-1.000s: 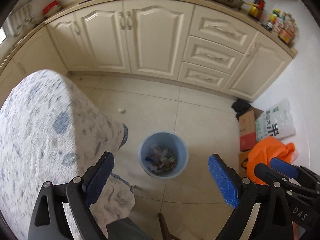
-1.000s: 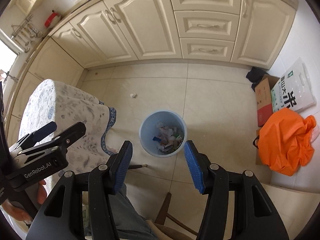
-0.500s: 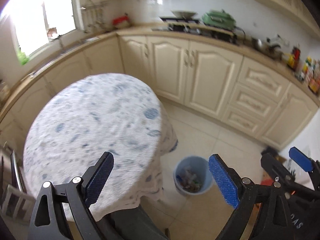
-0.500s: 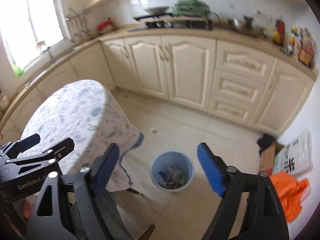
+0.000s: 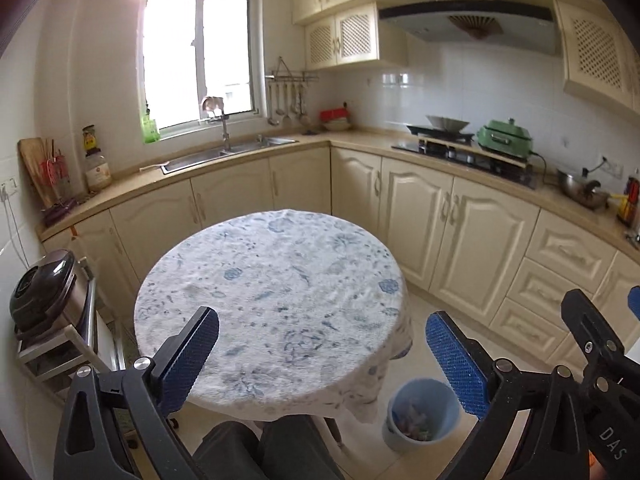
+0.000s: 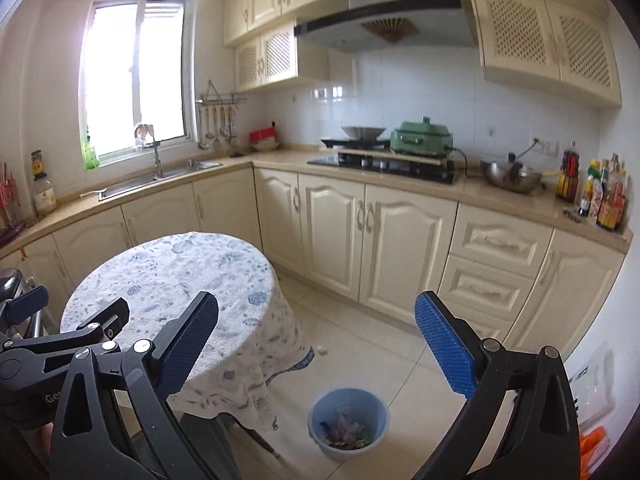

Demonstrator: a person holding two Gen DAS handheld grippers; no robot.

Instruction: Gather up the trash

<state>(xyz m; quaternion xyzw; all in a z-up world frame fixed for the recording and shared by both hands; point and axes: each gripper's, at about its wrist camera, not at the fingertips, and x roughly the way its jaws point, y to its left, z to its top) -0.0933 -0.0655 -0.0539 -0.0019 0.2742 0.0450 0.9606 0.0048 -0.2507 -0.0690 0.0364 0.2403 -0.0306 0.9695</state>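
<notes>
Both jaws have just been opening; the left hand-held gripper (image 5: 322,350) and right hand-held gripper (image 6: 316,338) stand wide and empty. Locate the small white scrap (image 6: 321,349) on the floor tiles beside the blue plastic bin (image 6: 348,420). Approach it squarely from above.

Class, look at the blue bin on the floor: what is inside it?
The blue bin holds a heap of mixed scraps, too small to name singly. Whatever lies beneath that top layer, and the bin's bottom, is covered.
</notes>
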